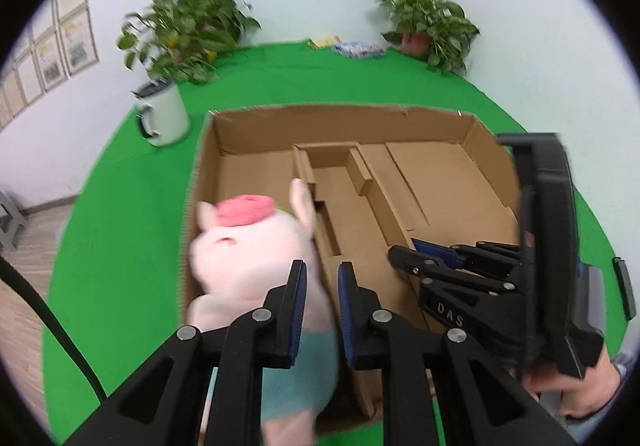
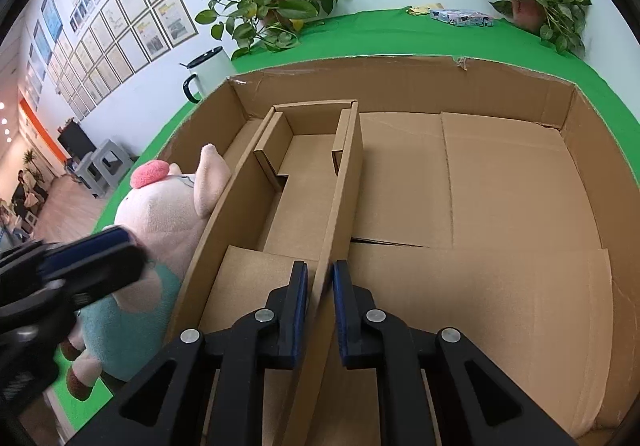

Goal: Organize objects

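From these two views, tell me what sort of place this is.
Probably an office or lab set up for recording: a table under a green cloth, rows of framed documents on the wall, and potted plants at the back. A sectioned cardboard box fills the middle.

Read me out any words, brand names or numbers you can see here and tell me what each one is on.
"DAS": raised letters on the black body of the right gripper, seen from the left wrist.
Framed wall sheets: print too small to read.
Patterned flat pack at the table's far edge: too small to read.
White mug: no text visible.
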